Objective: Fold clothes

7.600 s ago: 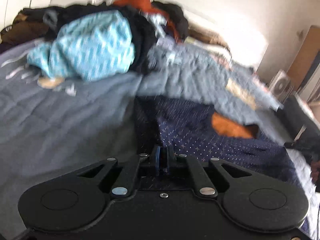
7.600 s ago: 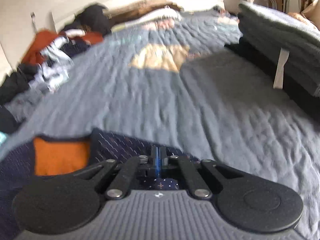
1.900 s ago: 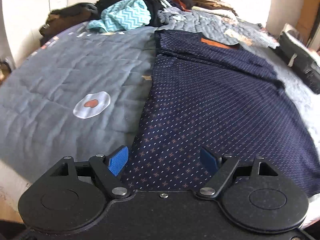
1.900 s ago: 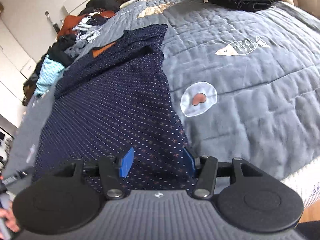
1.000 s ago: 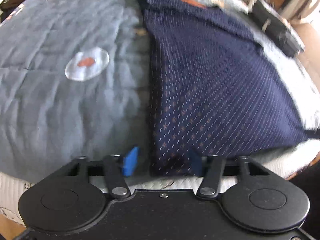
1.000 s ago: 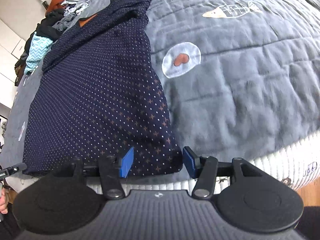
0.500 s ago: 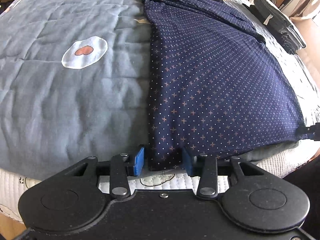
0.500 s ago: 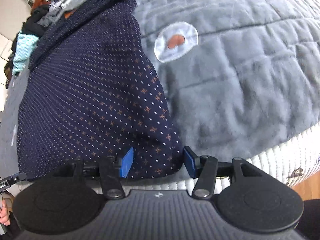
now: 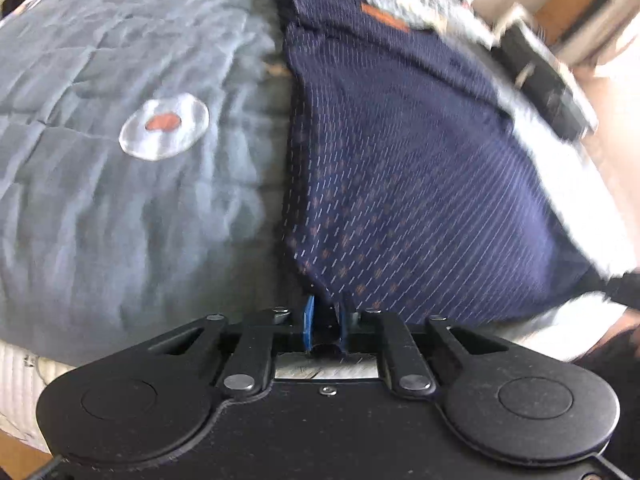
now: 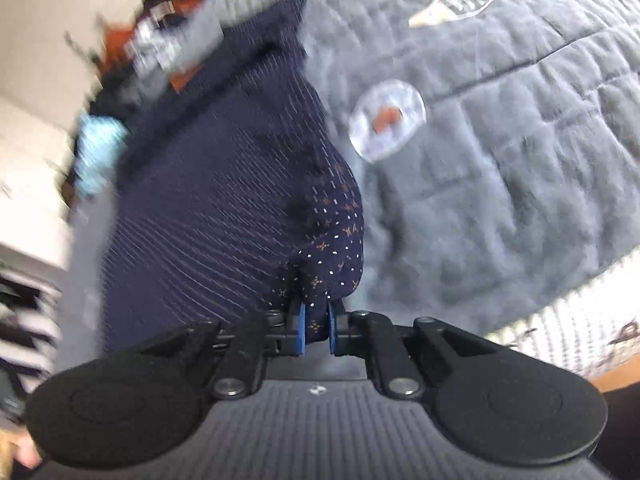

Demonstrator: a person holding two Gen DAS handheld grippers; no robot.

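Observation:
A navy dotted garment (image 9: 400, 168) with an orange neck label lies lengthwise on the grey quilt, its hem at the near bed edge. My left gripper (image 9: 325, 320) is shut on the hem's left corner, the cloth pinched between the blue pads. In the right wrist view the same garment (image 10: 224, 184) bunches up at its right hem corner, where my right gripper (image 10: 315, 322) is shut on it. Both views are motion-blurred.
The grey quilt (image 9: 120, 208) carries round egg patches (image 9: 164, 126) (image 10: 386, 120) and a fish patch (image 10: 460, 2). A pile of unfolded clothes (image 10: 160, 40) lies at the far end. A dark folded stack (image 9: 544, 80) sits at the far right. The white mattress edge (image 10: 580, 320) shows below the quilt.
Both grippers, open around the hem corners half a second ago, have shut on the cloth. The corners now lift and bunch, and both cameras are moving.

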